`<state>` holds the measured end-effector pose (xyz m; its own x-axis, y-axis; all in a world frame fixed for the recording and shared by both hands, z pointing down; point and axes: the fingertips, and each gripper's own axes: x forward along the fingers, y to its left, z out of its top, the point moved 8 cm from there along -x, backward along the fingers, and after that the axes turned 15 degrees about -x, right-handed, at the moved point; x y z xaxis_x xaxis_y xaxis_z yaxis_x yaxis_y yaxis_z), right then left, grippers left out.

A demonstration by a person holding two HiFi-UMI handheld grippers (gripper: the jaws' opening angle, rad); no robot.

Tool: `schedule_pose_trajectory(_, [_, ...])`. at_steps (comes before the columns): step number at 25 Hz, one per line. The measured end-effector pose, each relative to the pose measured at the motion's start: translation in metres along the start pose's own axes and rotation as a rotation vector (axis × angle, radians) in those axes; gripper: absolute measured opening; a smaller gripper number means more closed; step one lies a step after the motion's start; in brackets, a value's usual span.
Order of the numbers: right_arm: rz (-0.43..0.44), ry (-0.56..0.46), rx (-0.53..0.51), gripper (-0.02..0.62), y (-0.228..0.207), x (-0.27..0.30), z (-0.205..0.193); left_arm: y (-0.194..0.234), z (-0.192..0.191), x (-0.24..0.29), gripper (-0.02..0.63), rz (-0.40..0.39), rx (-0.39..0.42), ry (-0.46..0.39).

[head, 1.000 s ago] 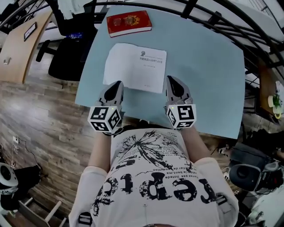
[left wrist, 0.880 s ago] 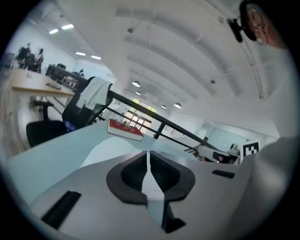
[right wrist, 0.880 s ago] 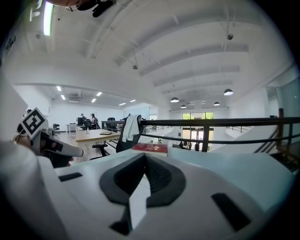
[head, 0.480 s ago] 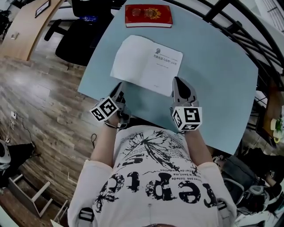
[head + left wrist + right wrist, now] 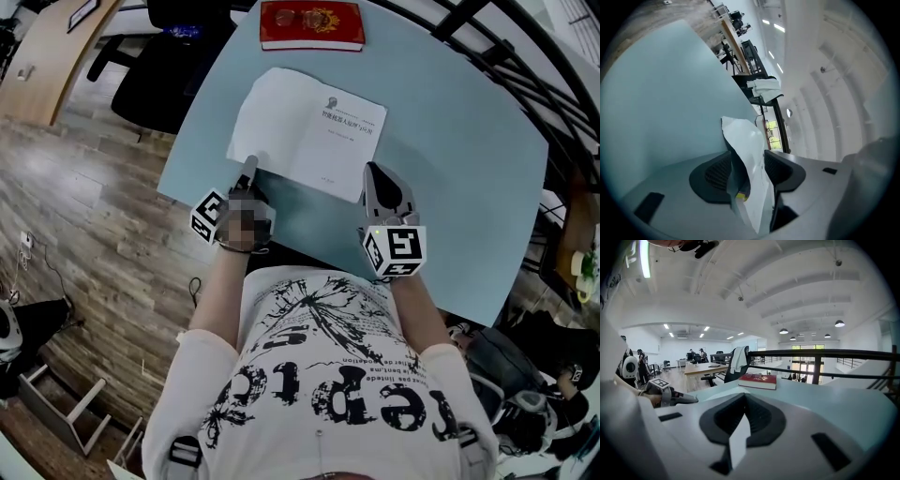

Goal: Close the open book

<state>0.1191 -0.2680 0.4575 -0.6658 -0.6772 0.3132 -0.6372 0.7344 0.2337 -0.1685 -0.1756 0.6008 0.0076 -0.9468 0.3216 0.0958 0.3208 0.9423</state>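
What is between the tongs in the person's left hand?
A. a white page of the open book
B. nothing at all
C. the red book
A: the left gripper view shows a white page of the open book standing between the jaws of the left tongs, which are opening.

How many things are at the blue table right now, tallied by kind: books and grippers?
open book: 1
closed red book: 1
grippers: 2, the left gripper, its jaws opening with a page between them, and the right gripper, its jaws shut on a white page edge
total: 4
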Motion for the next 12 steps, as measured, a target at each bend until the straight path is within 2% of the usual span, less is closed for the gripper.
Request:
schedule_pose_trajectory(6, [-0.004,-0.003,-0.040,0.011,0.001,0.002,0.004,0.006,0.003,0.014,0.208,-0.065,-0.156,0.033])
schedule_pose_trajectory(10, [-0.013,0.005,-0.049,0.011,0.005,0.002,0.008,0.008,0.008,0.017,0.099,-0.040,-0.167,0.040])
schedule_pose_trajectory(12, [-0.024,0.014,-0.045,0.011,0.007,0.001,0.009,0.005,0.009,0.016,0.066,-0.038,-0.156,0.052])
